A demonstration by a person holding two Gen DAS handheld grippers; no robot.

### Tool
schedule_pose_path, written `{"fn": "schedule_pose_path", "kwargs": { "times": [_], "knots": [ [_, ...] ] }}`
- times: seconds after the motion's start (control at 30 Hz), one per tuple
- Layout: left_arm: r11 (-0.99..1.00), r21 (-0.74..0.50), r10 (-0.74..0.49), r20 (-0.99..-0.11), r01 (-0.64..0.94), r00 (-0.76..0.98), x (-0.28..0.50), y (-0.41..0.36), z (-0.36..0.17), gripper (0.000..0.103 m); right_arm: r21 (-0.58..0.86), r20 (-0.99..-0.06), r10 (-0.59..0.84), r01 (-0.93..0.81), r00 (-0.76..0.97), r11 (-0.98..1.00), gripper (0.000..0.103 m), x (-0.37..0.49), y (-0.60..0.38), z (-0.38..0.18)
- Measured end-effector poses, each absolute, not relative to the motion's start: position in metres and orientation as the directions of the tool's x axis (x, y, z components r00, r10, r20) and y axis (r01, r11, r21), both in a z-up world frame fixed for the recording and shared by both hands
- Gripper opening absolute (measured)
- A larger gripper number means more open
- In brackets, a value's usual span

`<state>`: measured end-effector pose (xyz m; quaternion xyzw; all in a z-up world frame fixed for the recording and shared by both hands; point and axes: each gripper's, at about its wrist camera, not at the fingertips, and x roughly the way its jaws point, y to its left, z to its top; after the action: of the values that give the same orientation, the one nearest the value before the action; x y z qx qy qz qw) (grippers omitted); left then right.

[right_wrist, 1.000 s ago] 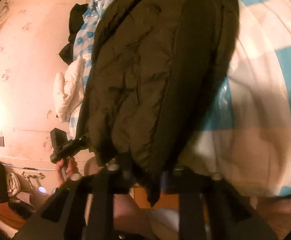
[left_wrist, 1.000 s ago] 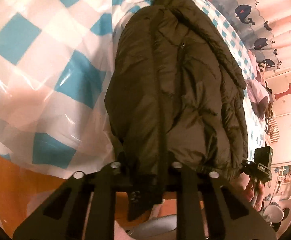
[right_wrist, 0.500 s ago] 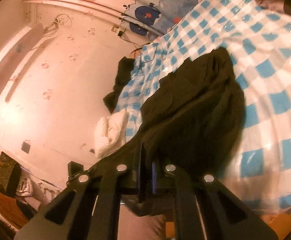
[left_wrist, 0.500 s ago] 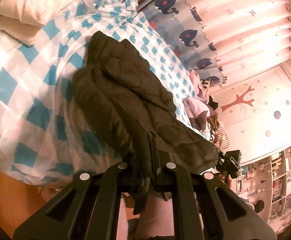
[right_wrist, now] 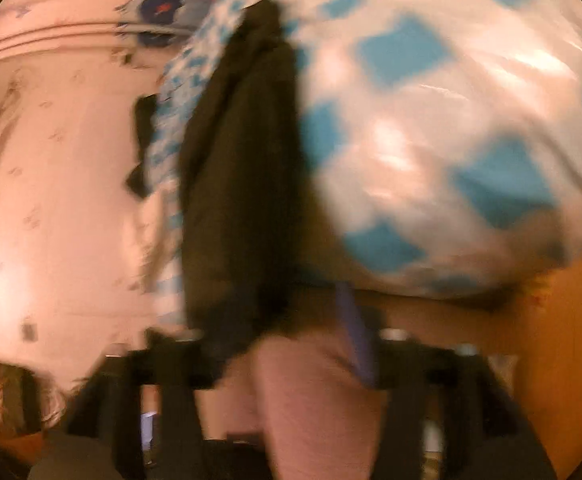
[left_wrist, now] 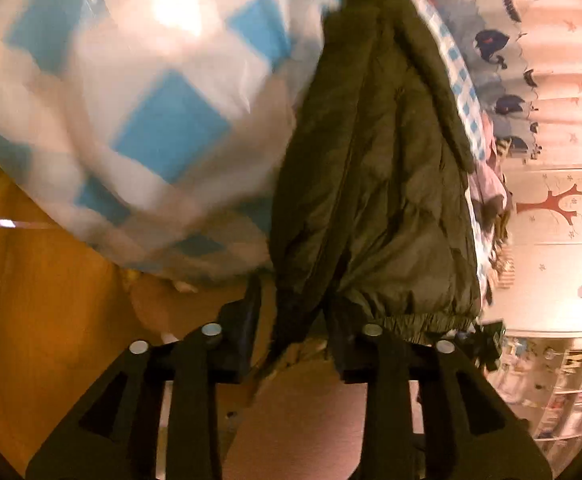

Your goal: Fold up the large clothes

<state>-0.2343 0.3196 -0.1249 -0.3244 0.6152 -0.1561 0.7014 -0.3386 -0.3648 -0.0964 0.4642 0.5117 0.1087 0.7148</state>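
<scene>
Low in both frames, our left gripper (left_wrist: 293, 336) and right gripper (right_wrist: 287, 344) have just been opening, releasing the dark puffer jacket (left_wrist: 375, 184) whose hem hangs between them, laid lengthwise over the blue-checked bed cover (left_wrist: 163, 128), apparently for folding.

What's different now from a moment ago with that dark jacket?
Both jaws have just been opening: the left hand-held gripper and right hand-held gripper no longer pinch the jacket, though its hem still hangs between them. It still lies on the checkered cover.
</scene>
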Motion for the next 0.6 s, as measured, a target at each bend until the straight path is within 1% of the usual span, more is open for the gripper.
{"fn": "schedule_pose_path", "kwargs": {
  "times": [0.03,0.07,0.1,0.17,0.2,0.23,0.3,0.4,0.43,0.47,0.5,0.53,0.6],
  "knots": [
    [0.758,-0.629,-0.592,-0.774,-0.173,0.223,-0.237,0.326,-0.114,0.036,0.736,-0.676,0.598,0.341,0.432,0.585,0.054,-0.343,-0.365,-0.103],
    [0.779,-0.603,-0.553,-0.79,-0.171,0.266,-0.24,0.333,-0.1,0.043,0.704,-0.709,0.577,0.361,0.405,0.611,0.054,-0.349,-0.364,-0.113],
    [0.791,-0.587,-0.528,-0.798,-0.172,0.291,-0.24,0.335,-0.09,0.046,0.7,-0.714,0.583,0.364,0.387,0.615,0.054,-0.351,-0.359,-0.122],
    [0.809,-0.569,-0.5,-0.797,-0.144,0.339,-0.241,0.334,-0.067,0.047,0.672,-0.741,0.582,0.34,0.336,0.658,0.054,-0.348,-0.341,-0.134],
    [0.81,-0.571,-0.502,-0.792,-0.13,0.348,-0.238,0.333,-0.059,0.049,0.684,-0.729,0.605,0.313,0.319,0.659,0.054,-0.343,-0.329,-0.138],
    [0.813,-0.573,-0.506,-0.785,-0.108,0.358,-0.239,0.325,-0.049,0.049,0.716,-0.698,0.641,0.28,0.318,0.64,0.054,-0.337,-0.316,-0.138],
    [0.815,-0.576,-0.518,-0.776,-0.069,0.361,-0.237,0.31,-0.036,0.051,0.801,-0.588,0.715,0.15,0.378,0.579,0.054,-0.32,-0.291,-0.118],
    [0.806,-0.592,-0.562,-0.749,0.026,0.351,-0.241,0.278,-0.013,0.052,0.866,-0.442,0.772,-0.005,0.457,0.499,0.055,-0.294,-0.272,-0.075],
    [0.792,-0.607,-0.59,-0.731,0.07,0.342,-0.243,0.263,-0.005,0.053,0.874,-0.408,0.78,-0.045,0.474,0.484,0.058,-0.286,-0.268,-0.06],
    [0.781,-0.615,-0.611,-0.718,0.108,0.333,-0.244,0.247,0.003,0.054,0.87,-0.389,0.777,-0.081,0.495,0.486,0.06,-0.275,-0.264,-0.042],
    [0.771,-0.621,-0.628,-0.707,0.138,0.326,-0.247,0.231,0.006,0.056,0.863,-0.392,0.771,-0.09,0.503,0.498,0.065,-0.27,-0.262,-0.033],
    [0.755,-0.633,-0.651,-0.691,0.171,0.316,-0.249,0.217,0.011,0.057,0.854,-0.395,0.763,-0.101,0.511,0.51,0.067,-0.263,-0.26,-0.025],
    [0.703,-0.671,-0.711,-0.65,0.238,0.269,-0.253,0.183,0.016,0.063,0.824,-0.427,0.74,-0.114,0.521,0.556,0.067,-0.252,-0.258,-0.011]
  ]
}}
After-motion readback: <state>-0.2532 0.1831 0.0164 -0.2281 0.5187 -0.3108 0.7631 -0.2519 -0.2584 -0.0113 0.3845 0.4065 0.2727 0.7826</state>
